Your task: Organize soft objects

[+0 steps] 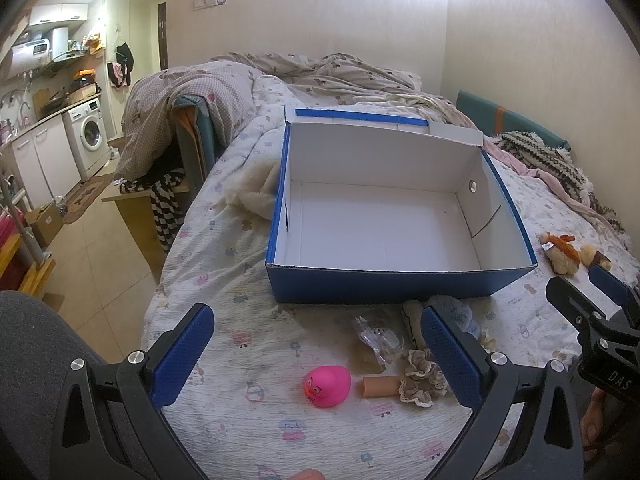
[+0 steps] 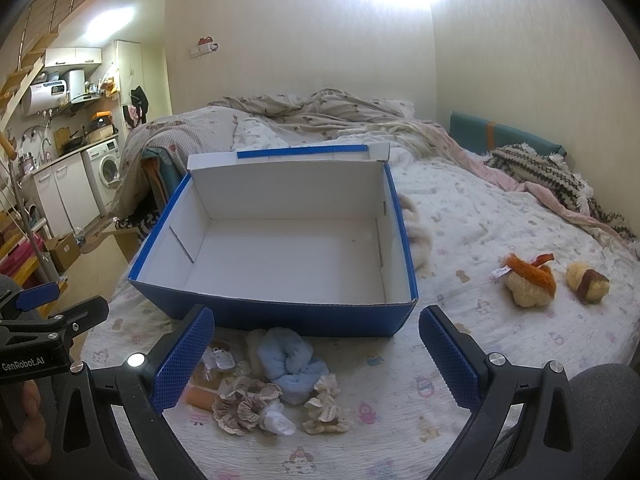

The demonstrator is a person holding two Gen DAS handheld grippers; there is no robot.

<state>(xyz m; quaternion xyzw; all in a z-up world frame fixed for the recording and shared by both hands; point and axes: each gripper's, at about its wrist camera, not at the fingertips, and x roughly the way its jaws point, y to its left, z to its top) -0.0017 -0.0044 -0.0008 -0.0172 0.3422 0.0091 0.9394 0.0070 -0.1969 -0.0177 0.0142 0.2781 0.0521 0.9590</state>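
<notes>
An open blue box [image 1: 400, 282] with a bare white inside stands on the bed; it also shows in the right wrist view [image 2: 280, 316]. In front of it lie a pink rubber duck [image 1: 328, 385], a beige scrunchie [image 1: 422, 380], a light blue scrunchie [image 2: 294, 364], a brown lace scrunchie [image 2: 240, 404] and a cream scrunchie [image 2: 326, 408]. Two plush toys [image 2: 528, 280] [image 2: 588, 282] lie to the right of the box. My left gripper [image 1: 318, 356] is open above the duck. My right gripper [image 2: 316, 356] is open above the scrunchies.
The bed [image 2: 480, 216] has a patterned sheet, with a rumpled duvet [image 2: 304, 112] at the far end and a knitted blanket [image 2: 540, 168] at the right. A fluffy cream item [image 1: 256, 192] lies left of the box. The bed's left edge drops to a tiled floor [image 1: 100, 240].
</notes>
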